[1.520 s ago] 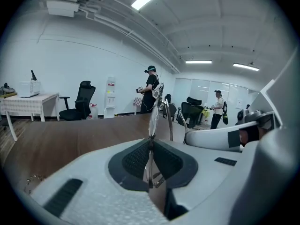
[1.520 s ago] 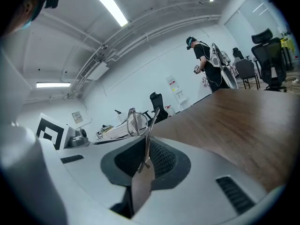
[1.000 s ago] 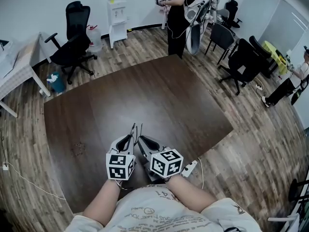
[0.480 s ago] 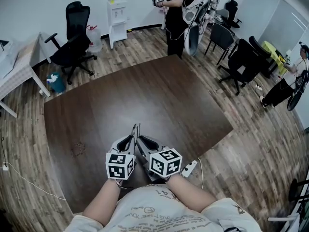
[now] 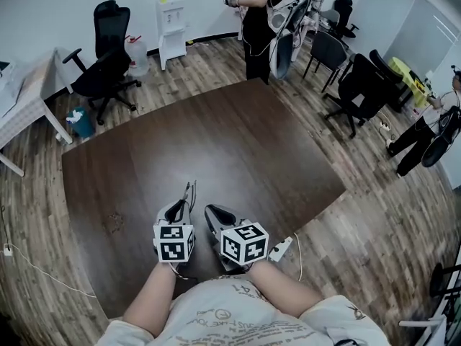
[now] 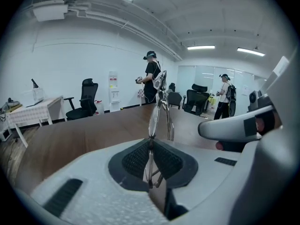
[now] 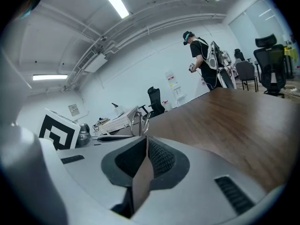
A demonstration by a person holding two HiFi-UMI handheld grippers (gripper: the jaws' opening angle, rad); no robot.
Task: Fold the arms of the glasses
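Observation:
Thin wire-framed glasses (image 6: 159,110) stand up edge-on between the pads of my left gripper (image 6: 151,143), which is shut on them. In the head view the glasses (image 5: 190,191) stick out beyond the left gripper (image 5: 185,203), low over the near part of the dark brown table (image 5: 216,143). My right gripper (image 5: 209,212) is just to the right of them, apart from the glasses. Its jaws are closing and nothing is between them (image 7: 146,139). From the right gripper view the glasses (image 7: 138,120) show off to the left.
A person (image 5: 261,20) stands beyond the table's far edge. Black office chairs (image 5: 101,63) stand at the far left, and more chairs (image 5: 364,85) at the right. A white power strip (image 5: 281,249) lies by the near right table edge.
The two grippers, close together before, have drawn apart. The left one has moved left and lower with the glasses, and the right gripper no longer touches them.

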